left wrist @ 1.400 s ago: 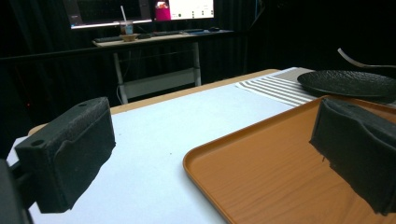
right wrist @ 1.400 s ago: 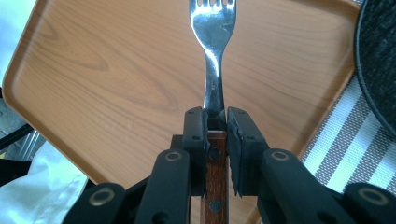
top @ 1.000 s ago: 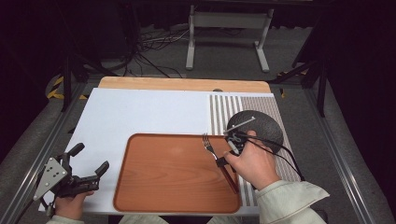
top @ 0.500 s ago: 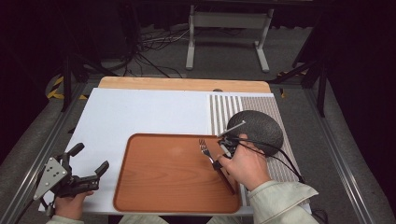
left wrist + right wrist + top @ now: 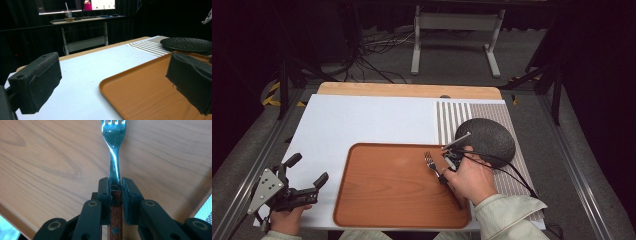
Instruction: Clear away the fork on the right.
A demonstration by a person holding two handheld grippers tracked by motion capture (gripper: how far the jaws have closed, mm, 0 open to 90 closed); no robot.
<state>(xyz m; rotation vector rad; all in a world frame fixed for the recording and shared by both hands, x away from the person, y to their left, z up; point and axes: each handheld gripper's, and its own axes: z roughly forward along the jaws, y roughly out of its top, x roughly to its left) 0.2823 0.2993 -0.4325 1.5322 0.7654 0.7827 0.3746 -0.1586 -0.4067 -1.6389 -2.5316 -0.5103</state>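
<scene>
My right gripper [image 5: 446,162] has its jaws closed tight on a fork [image 5: 113,157], clamping it where the metal neck meets the wooden handle. The fork sits over the right part of the orange tray [image 5: 382,200], tines pointing far and left. My left gripper [image 5: 307,172] rests at the near left corner of the white mat [image 5: 362,120], jaws wide apart and holding nothing. A dark plate [image 5: 489,137] lies on the striped placemat [image 5: 452,115], just right of the tray.

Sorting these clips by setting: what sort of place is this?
Probably a lab or studio set up for recording, not a dining room: black curtains around the table, loose cables on the floor, and a desk with lit monitors behind.
</scene>
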